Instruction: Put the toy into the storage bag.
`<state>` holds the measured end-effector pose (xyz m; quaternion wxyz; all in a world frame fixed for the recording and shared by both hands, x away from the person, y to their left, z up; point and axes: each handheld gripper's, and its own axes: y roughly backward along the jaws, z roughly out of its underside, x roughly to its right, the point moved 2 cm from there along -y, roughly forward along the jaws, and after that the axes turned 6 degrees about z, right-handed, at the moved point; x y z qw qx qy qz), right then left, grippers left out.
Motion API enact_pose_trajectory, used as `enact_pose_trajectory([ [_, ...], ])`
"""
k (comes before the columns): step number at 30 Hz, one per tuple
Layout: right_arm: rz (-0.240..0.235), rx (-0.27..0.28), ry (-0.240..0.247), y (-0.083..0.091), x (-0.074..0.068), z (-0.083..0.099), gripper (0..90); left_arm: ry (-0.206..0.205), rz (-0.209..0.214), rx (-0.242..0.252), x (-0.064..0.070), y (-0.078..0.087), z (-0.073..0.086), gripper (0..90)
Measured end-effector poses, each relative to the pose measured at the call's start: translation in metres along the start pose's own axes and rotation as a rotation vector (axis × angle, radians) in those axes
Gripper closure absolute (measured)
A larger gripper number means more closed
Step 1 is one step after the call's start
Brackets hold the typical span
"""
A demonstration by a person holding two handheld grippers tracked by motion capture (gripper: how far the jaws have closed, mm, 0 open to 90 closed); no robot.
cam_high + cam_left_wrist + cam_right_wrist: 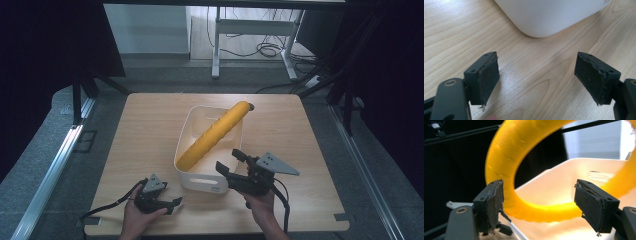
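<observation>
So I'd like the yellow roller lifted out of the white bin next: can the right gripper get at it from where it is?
Probably yes. The right gripper is open at the bin's near edge, and the yellow roller lies slanted across the bin with nothing covering it.

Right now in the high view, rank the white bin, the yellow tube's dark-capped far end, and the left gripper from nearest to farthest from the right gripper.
From the right gripper:
1. white bin, just beside its jaws.
2. left gripper, near the table's front left.
3. tube's dark-capped far end, over the bin's far rim.
</observation>
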<state>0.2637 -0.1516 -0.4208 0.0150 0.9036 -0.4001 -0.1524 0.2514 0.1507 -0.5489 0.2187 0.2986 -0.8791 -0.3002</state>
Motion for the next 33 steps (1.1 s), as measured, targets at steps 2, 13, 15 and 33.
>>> enact_pose_trajectory([
  [2,0.017,0.003,0.01,0.006,0.008,0.002,24.9,-0.001,-0.002,-0.002,0.0,0.0,0.0,19.9],
  [13,0.108,-0.054,0.011,0.024,0.058,0.022,27.0,-0.002,-0.007,0.003,0.0,0.001,0.0,19.7],
  [15,0.123,-0.071,0.005,0.025,0.065,0.027,27.2,-0.003,-0.006,0.0,0.0,0.0,0.0,19.8],
  [33,0.154,-0.099,0.017,0.026,0.074,0.037,27.7,-0.007,-0.004,-0.001,0.0,0.0,0.0,19.7],
])
